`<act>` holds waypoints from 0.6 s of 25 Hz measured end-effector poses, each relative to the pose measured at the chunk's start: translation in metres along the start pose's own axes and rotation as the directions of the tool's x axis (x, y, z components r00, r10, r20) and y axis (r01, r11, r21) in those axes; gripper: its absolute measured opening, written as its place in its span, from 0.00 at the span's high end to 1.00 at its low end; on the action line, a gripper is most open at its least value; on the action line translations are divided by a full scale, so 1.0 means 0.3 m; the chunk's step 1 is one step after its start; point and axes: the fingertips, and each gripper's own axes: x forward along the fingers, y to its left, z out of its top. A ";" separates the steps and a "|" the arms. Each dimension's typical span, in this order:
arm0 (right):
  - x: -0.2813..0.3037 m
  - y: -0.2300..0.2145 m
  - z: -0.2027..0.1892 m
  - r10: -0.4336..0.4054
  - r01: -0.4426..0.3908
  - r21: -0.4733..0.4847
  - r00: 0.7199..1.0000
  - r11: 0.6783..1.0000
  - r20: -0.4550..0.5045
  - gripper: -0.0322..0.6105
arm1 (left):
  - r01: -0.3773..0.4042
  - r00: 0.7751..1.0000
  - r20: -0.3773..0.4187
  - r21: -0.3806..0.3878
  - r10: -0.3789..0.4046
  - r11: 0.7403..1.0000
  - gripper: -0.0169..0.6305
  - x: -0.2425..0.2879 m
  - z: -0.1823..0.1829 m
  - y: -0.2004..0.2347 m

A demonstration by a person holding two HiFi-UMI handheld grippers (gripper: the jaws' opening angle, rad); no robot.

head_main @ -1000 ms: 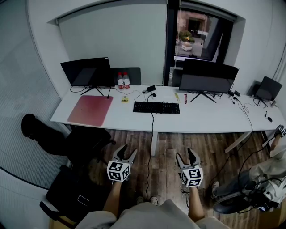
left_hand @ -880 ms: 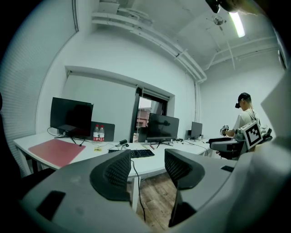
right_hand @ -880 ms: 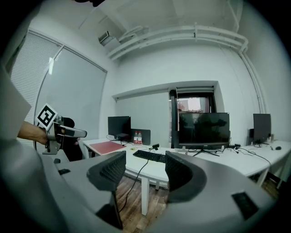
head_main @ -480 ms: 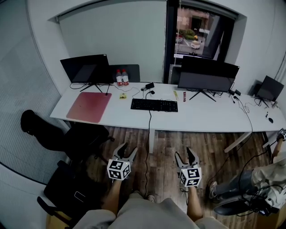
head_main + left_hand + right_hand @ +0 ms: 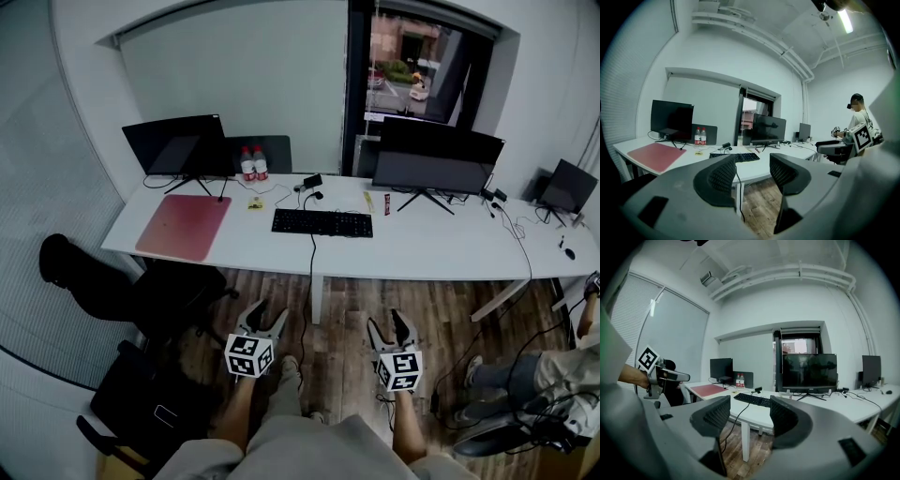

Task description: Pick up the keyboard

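A black keyboard (image 5: 322,223) lies flat on the long white desk (image 5: 422,251), near its middle, with its cable hanging over the front edge to the floor. The keyboard (image 5: 740,157) shows beyond the left jaws, and the keyboard (image 5: 753,400) also shows beyond the right jaws. My left gripper (image 5: 265,320) and right gripper (image 5: 391,328) hang over the wooden floor, well short of the desk. Both stand open with nothing between their jaws. Left gripper (image 5: 749,174) and right gripper (image 5: 749,414) point toward the desk.
On the desk stand a left monitor (image 5: 178,148), a larger right monitor (image 5: 437,161), two water bottles (image 5: 250,165) and a red mat (image 5: 185,227). A black chair (image 5: 178,300) sits at the left. A seated person (image 5: 553,375) with grippers is at the right.
The view has shifted slightly: the desk and keyboard sit a little further left and higher in the head view. Both grippers stay open at the same place in the view.
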 end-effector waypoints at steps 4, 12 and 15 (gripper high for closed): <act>0.050 -0.008 -0.007 -0.002 0.002 -0.002 1.000 1.000 -0.010 0.57 | 0.005 1.000 -0.005 -0.003 -0.005 1.000 0.63 0.050 -0.004 0.029; 0.228 -0.066 -0.002 -0.024 0.024 -0.005 0.999 1.000 -0.031 0.57 | 0.027 1.000 -0.007 -0.012 -0.027 1.000 0.63 0.228 0.015 0.133; 0.311 -0.087 0.025 -0.030 0.030 -0.014 0.999 0.999 -0.035 0.57 | 0.031 1.000 -0.001 -0.020 -0.031 0.999 0.63 0.303 0.040 0.189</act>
